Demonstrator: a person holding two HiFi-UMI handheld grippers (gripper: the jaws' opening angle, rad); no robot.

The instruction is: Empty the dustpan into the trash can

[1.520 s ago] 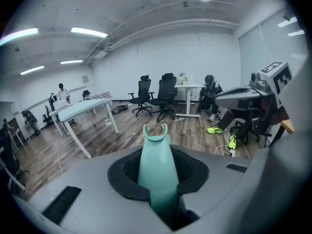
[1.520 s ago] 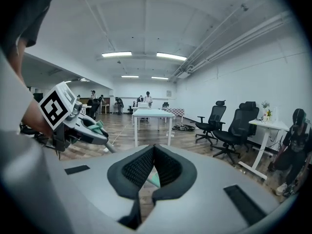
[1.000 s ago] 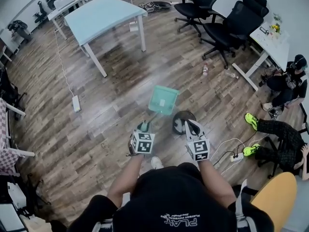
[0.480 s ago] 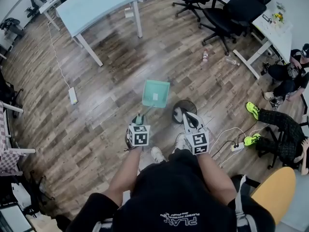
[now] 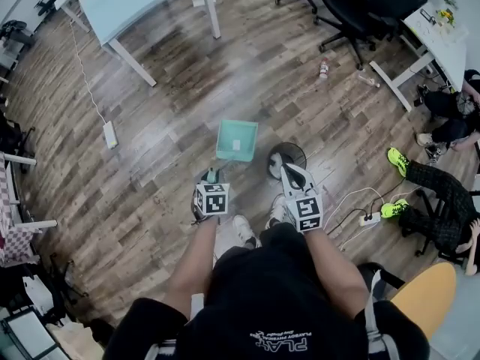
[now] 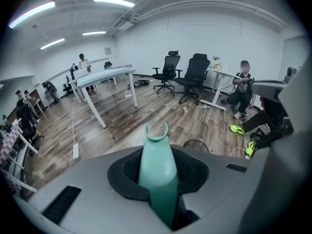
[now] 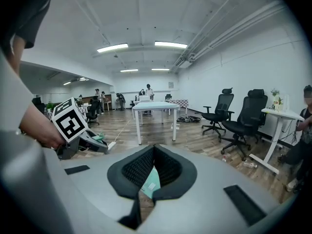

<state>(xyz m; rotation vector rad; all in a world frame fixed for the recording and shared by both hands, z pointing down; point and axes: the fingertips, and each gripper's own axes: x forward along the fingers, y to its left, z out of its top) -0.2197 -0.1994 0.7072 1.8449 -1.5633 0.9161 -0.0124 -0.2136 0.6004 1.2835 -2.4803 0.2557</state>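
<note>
One dustpan [image 5: 237, 139] gripped by left gripper [image 5: 212, 177], trash can [image 5: 287, 160] beside

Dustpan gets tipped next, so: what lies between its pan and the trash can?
Nothing but bare wood floor shows between the dustpan and the trash can, in the head view.

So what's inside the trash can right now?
Something white shows at the left inside the mesh trash can. The right gripper covers the near part of its opening, hiding the rest.
</note>
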